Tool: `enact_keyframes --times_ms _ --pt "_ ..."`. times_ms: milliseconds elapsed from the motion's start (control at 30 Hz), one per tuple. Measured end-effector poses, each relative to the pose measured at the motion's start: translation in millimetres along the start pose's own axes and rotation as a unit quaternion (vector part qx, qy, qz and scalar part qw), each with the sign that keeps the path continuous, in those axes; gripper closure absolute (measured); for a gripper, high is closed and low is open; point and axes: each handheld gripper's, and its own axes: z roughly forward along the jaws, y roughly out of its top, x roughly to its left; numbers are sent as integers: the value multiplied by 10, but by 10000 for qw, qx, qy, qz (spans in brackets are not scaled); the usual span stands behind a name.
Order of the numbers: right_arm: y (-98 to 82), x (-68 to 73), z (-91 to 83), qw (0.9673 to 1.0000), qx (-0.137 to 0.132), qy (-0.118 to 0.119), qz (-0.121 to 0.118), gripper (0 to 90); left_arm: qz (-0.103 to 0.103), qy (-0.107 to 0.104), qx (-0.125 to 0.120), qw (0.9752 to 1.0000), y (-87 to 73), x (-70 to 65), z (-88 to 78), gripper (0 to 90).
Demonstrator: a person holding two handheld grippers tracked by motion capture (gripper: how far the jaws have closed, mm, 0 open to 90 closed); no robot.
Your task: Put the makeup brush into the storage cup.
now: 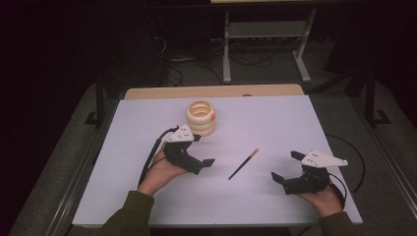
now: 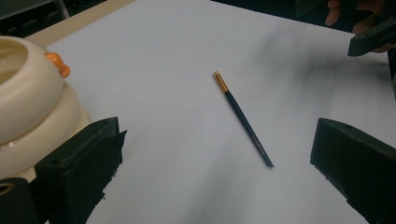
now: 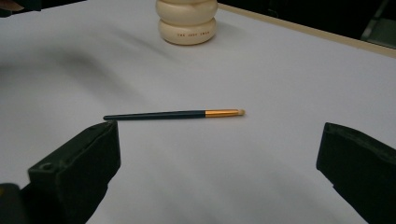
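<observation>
Since the brush (image 1: 243, 164) lies flat between them, I hold both grippers low. My left gripper (image 1: 202, 150) and right gripper (image 1: 283, 167) are both spread wide, holding nothing.

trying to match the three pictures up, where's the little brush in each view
High view: brush lies mid-table, between the two grippers.
Left gripper view: brush at centre, gold end up-left.
Right gripper view: brush at centre, gold end right.
Shared landmark: cream ringed holder.
</observation>
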Motion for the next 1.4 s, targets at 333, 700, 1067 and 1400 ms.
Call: enact_keyframes --times_ms 333,700,1067,1400 --pt "-1 2 1 10000 23 -4 13 0 106 -88 -14 9999 77 -8 103 16" --pt "-1 1 1 10000 24 -4 16 0 127 -142 -42 9998 132 -18 201 16" --pt "-2 -2 5 10000 30 -16 9 0 145 -232 -32 9996 160 -23 306 16" --pt "-3 -7 5 10000 29 -15 4 0 247 -330 -7 9992 242 -41 415 17"
